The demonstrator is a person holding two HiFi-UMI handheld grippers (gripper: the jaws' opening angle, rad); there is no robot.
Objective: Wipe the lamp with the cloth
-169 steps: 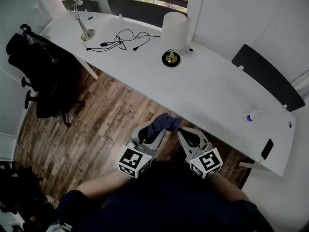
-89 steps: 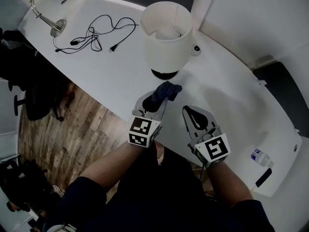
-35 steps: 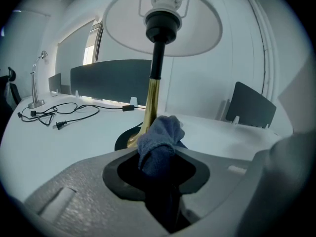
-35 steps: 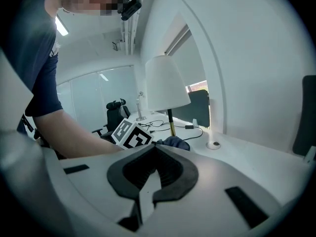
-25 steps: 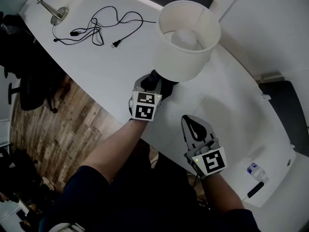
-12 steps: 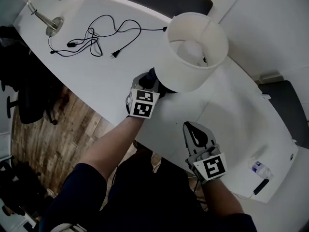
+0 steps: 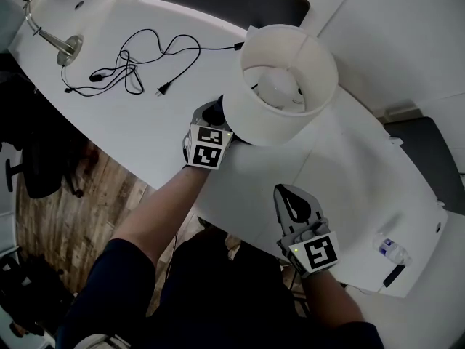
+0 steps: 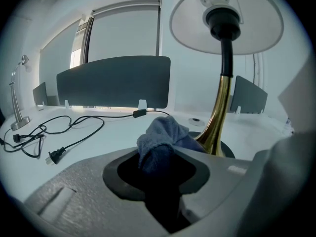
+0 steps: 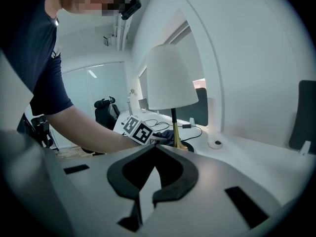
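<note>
White worktop is carrying the lamp, and the left gripper is reaching under its shade, its fingers clamping the blue cloth just beside the brass stem (contact cannot be told) over the black base. The right gripper is hanging well apart, nearer the person, its fingers pressed together on nothing.

Head view looks steeply down into the white-shaded brass-stemmed lamp. Left gripper view sits low, close beside its stem. Right gripper view faces it from farther off.
</note>
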